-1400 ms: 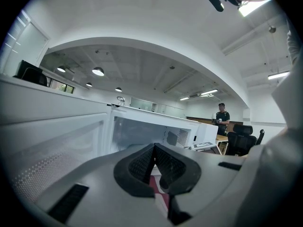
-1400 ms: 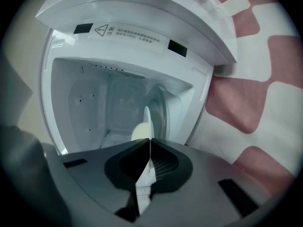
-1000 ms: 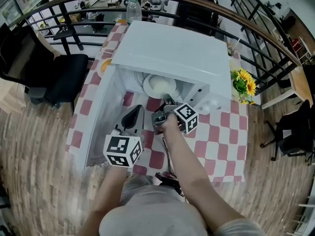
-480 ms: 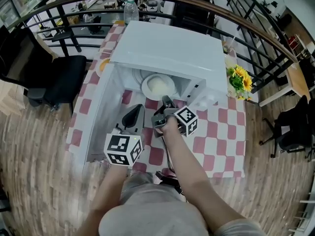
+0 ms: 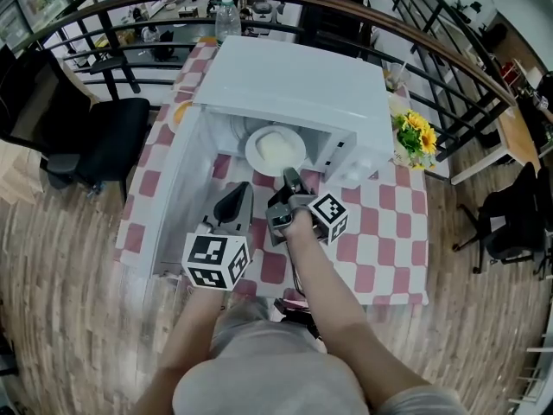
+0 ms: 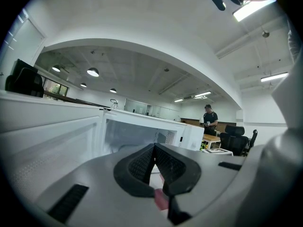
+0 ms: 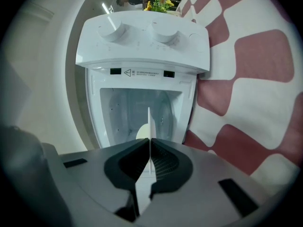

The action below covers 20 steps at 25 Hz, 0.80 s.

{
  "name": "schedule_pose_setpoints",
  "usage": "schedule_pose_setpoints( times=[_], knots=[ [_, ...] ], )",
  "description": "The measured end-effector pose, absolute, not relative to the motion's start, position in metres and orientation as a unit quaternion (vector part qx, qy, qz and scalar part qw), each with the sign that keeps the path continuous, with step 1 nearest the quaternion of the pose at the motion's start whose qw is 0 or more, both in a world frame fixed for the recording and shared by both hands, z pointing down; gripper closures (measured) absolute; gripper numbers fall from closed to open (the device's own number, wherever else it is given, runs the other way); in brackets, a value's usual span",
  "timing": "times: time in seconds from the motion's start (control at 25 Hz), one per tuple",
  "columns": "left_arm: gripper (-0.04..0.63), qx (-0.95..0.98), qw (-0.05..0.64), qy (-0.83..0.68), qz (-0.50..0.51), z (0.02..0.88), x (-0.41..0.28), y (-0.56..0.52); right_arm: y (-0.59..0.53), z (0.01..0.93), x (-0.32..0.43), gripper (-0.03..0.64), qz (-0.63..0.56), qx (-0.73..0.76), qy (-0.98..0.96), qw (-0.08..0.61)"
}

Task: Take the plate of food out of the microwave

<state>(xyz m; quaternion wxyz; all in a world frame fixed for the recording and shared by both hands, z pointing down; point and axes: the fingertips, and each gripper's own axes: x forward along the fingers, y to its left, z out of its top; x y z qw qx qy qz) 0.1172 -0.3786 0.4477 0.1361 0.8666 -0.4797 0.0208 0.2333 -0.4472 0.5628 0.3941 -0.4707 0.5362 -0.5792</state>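
Far left, head view: black chair (image 5: 108, 137) on the wood floor, just beside a table w/ red-and-white checked cloth (image 5: 389, 223). White microwave (image 5: 294, 85) stands on the cloth, its door (image 5: 173, 201) swung open to the left.

L gripper (image 5: 235, 199) hangs roughly level btwn the open door and the cavity, near the plate but apart from it. Left gripper view: jaws pressed together at the tips, nothing btwn them; open cavity straight ahead.

Plate of food (image 5: 275, 148): white, round, pale food heaped mid-plate. It sits at the cavity mouth, far part under the microwave's top, near rim out toward the cloth.

R gripper (image 5: 289, 180) is just right of the L one, clamped on the plate's near rim. Right gripper view: thin white rim runs edge-on btwn the pads, jaws closed narrow on it, w/ cavity behind and two white knobs (image 7: 116, 32) on the control panel.

Right side: yellow flowers (image 5: 415, 132) at the table edge, just beside the microwave. Dark railing (image 5: 449, 59) curves round behind the table.
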Motion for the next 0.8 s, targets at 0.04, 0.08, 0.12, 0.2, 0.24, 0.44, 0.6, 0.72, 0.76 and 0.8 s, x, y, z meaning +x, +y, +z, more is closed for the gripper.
schedule_pose_setpoints(
  times=[0.04,0.08,0.12,0.2,0.24,0.44,0.6,0.72,0.76,0.8],
  knots=[
    [0.592,0.867,0.136,-0.479,0.020,0.447,0.117,-0.377,-0.445,0.560,0.233,0.586,-0.578,-0.467,0.539,0.397],
    [0.592,0.868,0.135,-0.478,0.020,0.446,0.118,-0.376,-0.443,0.557,0.233,0.586,-0.576,-0.464,0.542,0.400],
    [0.592,0.868,0.134,-0.478,0.019,0.445,0.118,-0.374,-0.441,0.555,0.233,0.586,-0.574,-0.461,0.544,0.403],
    [0.592,0.869,0.132,-0.476,0.018,0.443,0.118,-0.371,-0.436,0.552,0.234,0.586,-0.572,-0.457,0.545,0.409],
    [0.592,0.869,0.131,-0.476,0.018,0.443,0.117,-0.369,-0.433,0.550,0.234,0.586,-0.571,-0.454,0.547,0.411],
    [0.592,0.870,0.126,-0.476,0.017,0.440,0.116,-0.361,-0.414,0.539,0.231,0.586,-0.569,-0.439,0.554,0.421],
    [0.592,0.873,0.123,-0.472,0.014,0.437,0.119,-0.354,-0.397,0.533,0.230,0.586,-0.570,-0.427,0.549,0.437],
    [0.592,0.875,0.122,-0.469,0.012,0.435,0.121,-0.350,-0.386,0.525,0.229,0.586,-0.569,-0.418,0.551,0.445],
    [0.593,0.875,0.122,-0.468,0.012,0.434,0.122,-0.348,-0.382,0.521,0.228,0.586,-0.567,-0.414,0.554,0.448],
    [0.592,0.876,0.122,-0.467,0.011,0.434,0.122,-0.347,-0.379,0.516,0.228,0.586,-0.563,-0.410,0.559,0.450]
  ],
)
